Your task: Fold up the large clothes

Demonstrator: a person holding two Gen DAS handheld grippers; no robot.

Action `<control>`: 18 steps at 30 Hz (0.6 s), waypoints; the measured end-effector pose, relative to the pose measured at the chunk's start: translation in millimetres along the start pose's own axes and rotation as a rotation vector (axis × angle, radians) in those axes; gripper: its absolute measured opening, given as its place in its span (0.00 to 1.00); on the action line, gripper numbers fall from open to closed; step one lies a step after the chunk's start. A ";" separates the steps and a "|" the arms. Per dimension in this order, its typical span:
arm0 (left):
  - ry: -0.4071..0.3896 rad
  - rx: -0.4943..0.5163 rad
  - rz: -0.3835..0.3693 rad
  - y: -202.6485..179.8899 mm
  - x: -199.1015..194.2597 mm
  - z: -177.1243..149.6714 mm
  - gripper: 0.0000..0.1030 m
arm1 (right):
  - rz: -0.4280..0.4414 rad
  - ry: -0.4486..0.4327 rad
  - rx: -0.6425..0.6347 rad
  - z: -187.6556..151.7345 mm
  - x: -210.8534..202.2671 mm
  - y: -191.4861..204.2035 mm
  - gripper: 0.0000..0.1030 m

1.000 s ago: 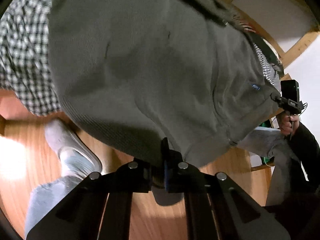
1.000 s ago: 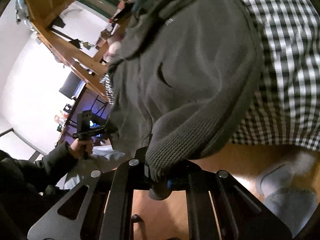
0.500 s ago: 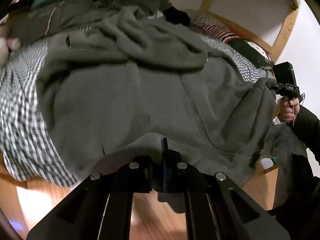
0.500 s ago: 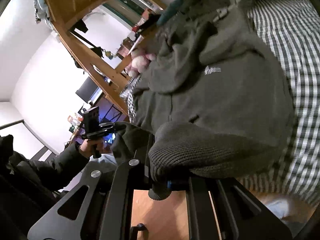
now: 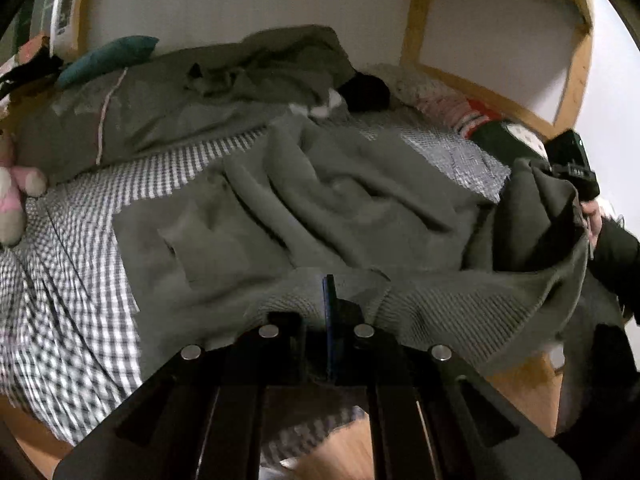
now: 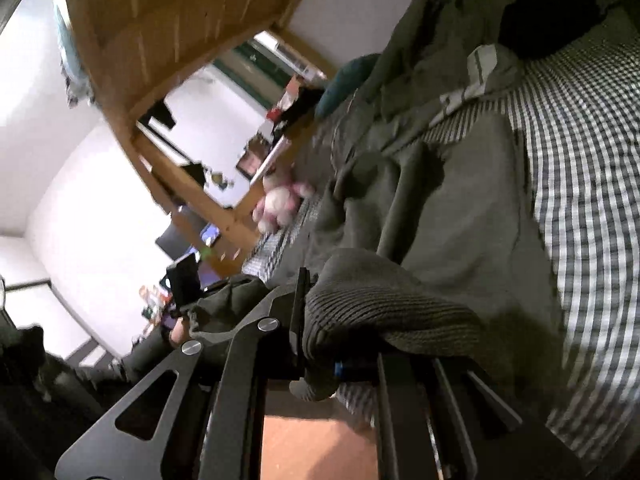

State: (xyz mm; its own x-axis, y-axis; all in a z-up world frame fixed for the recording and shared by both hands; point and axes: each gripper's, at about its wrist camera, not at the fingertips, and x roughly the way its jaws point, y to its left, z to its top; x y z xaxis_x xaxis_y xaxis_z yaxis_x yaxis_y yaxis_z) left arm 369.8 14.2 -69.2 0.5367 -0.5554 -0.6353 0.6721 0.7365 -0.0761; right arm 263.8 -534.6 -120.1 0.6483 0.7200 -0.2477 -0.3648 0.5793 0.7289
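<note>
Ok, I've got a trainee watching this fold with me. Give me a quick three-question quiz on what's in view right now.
1. True or false: both grippers are shut on the ribbed hem of the grey sweatshirt.
2. What pattern is the bedsheet under the sweatshirt?
   A. plain white
   B. black-and-white check
   C. floral
3. Fill in: near the wooden bed frame lies a pink and white ____ .

Key:
1. True: the left gripper and right gripper each pinch the hem.
2. B
3. Soft toy
</note>
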 end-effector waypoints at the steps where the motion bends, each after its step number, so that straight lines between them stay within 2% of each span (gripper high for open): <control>1: -0.009 0.001 0.014 5.1 2.3 7.6 0.06 | -0.003 -0.010 0.006 10.3 3.5 -4.0 0.09; 3: -0.021 0.001 0.038 17.6 9.2 26.3 0.06 | -0.014 -0.015 0.009 27.3 11.1 -10.2 0.09; 12: -0.042 -0.048 0.040 67.6 41.5 88.3 0.06 | -0.038 -0.022 0.022 123.6 60.1 -35.4 0.09; 15: -0.031 -0.110 0.038 99.7 58.4 104.9 0.06 | -0.047 0.014 0.104 159.5 88.5 -62.6 0.09; 18: -0.012 -0.157 0.064 129.3 80.3 117.2 0.06 | -0.120 0.063 0.152 192.1 123.4 -89.9 0.09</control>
State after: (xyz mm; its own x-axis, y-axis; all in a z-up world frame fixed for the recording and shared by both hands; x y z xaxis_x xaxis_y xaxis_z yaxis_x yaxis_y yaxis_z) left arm 559.6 19.6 -40.0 0.5822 -0.5092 -0.6338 0.5490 0.8212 -0.1555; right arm 504.9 -571.2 -93.6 0.6363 0.6742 -0.3750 -0.1793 0.6020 0.7781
